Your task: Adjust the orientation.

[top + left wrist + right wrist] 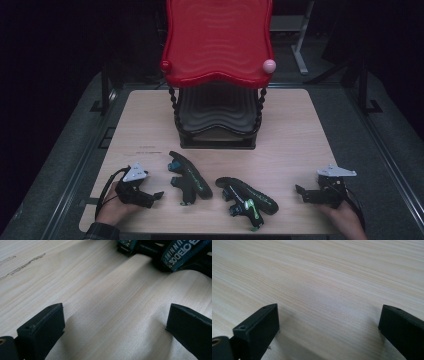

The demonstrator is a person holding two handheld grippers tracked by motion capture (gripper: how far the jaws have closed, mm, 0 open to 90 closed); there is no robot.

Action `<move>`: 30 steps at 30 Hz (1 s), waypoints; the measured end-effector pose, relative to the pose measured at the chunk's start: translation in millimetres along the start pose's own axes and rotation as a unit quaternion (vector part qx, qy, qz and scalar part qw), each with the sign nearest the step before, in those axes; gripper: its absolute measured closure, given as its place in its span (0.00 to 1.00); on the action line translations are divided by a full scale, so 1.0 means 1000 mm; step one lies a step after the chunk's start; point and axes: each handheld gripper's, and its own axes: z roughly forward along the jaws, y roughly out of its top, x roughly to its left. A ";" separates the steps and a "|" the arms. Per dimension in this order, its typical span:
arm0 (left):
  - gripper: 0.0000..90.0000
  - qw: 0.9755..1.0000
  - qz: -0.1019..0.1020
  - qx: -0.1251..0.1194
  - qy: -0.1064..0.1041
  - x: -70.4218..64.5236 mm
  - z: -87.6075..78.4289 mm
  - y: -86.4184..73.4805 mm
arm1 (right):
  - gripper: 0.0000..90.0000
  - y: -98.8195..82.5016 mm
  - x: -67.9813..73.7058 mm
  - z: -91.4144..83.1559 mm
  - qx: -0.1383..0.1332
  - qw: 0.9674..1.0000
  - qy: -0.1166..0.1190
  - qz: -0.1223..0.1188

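Two black sandals with teal and green straps lie on the pale wooden table near its front edge, the left sandal and the right sandal. My left gripper rests low at the front left, jaws pointing toward the left sandal. In the left gripper view the left gripper is open over bare wood, with the sandal's teal strap ahead at the top right. My right gripper sits at the front right, aimed at the right sandal. The right gripper is open in its own view, with bare wood between the jaws.
A two-tier rack stands at the back middle of the table, with a red top shelf over a black lower shelf on twisted black posts. A pink knob caps its right corner. Dark floor surrounds the table.
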 end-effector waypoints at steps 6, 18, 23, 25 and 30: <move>0.01 1.000 0.001 0.000 -0.001 0.000 0.000 0.000 | 0.03 0.000 0.000 0.000 0.000 1.000 0.000 0.000; 0.09 1.000 0.016 -0.018 -0.016 -0.005 -0.008 0.003 | 0.02 0.000 0.000 0.000 0.001 1.000 0.002 -0.001; 0.18 0.998 0.021 -0.050 -0.038 -0.009 -0.015 0.007 | 0.02 0.001 0.000 0.001 0.002 1.000 0.002 -0.003; 0.25 0.997 0.028 -0.057 -0.047 -0.011 -0.015 0.010 | 0.02 0.001 0.000 0.001 0.002 1.000 0.002 -0.003; 0.36 0.994 0.040 -0.077 -0.071 -0.017 -0.009 0.017 | 0.02 0.002 0.000 0.002 0.002 1.000 0.002 -0.003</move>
